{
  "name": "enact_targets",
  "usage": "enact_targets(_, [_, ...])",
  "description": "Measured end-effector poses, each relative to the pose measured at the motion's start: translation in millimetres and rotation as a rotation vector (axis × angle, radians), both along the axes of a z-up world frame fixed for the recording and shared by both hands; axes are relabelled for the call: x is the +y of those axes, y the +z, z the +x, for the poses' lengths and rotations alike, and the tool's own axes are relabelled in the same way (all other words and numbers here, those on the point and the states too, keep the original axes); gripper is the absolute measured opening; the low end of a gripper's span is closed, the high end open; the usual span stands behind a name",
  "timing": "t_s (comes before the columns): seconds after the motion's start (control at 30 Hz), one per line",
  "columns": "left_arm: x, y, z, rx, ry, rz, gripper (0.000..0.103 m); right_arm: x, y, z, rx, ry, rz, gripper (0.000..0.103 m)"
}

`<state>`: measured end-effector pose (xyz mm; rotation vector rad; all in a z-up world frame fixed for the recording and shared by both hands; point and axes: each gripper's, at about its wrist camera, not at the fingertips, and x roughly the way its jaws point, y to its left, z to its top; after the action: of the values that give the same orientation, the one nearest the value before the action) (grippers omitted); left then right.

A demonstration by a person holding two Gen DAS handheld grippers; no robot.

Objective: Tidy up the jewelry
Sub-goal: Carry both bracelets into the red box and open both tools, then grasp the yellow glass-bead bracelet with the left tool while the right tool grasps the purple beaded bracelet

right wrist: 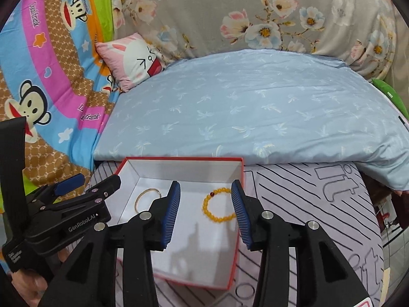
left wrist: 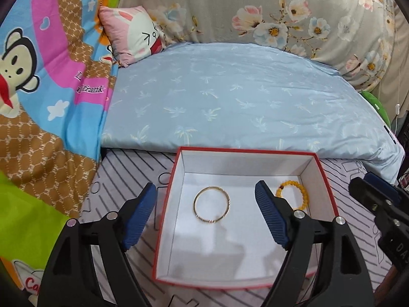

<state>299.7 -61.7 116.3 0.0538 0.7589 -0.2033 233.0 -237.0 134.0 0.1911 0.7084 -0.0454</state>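
A red box (left wrist: 245,151) with a white inside stands open on the striped lilac sheet. On its floor lie a thin gold bangle (left wrist: 194,203) on the left and a yellow bead bracelet (left wrist: 291,183) on the right. My left gripper (left wrist: 205,192) is open above the bangle, one finger outside the box's left wall and one over the box. In the right wrist view my right gripper (right wrist: 205,186) is open, and the bead bracelet (right wrist: 205,208) lies on the box floor between its fingers, untouched. The bangle (right wrist: 137,203) and the left gripper (right wrist: 94,181) show at the left there.
A folded light-blue quilt (left wrist: 230,97) lies just behind the box. A cartoon monkey blanket (left wrist: 38,102) fills the left, with a pink rabbit pillow (left wrist: 135,35) and a grey floral cover (left wrist: 255,7) at the back. A hand (right wrist: 25,281) holds the left gripper. The striped sheet (right wrist: 306,192) spreads right of the box.
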Motion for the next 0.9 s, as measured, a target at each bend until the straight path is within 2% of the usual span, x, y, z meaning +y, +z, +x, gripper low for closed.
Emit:
enact_targets(0.07, [4.9, 5.8, -18.2, -0.016, -0.001, 0.005, 0.083, 2.0, 3.1, -22.3, -0.010, -0.004, -0.008, 0.042])
enact_targets(0.2, [10.8, 10.9, -55.7, -0.035, -0.010, 0.033, 0.083, 7.1, 1.8, -63.1, -0.004, -0.005, -0.023, 0.044])
enact_targets(0.37, [24.7, 4.5, -104.6, -0.028, -0.010, 0.042, 0.083, 17.8, -15.2, -114.9, 0.033, -0.005, -0.047, 0.044])
enact_targets(0.63, [55.0, -35.3, -162.5, 0.061, 0.026, 0.034, 0.083, 22.3, -52.1, -187.4, 0.108, -0.027, -0.021, 0.044])
enact_targets(0.9, [71.6, -75.7, -203.8, 0.144, 0.070, 0.034, 0.083, 28.5, -82.9, -226.5, 0.172, -0.035, -0.017, 0.044])
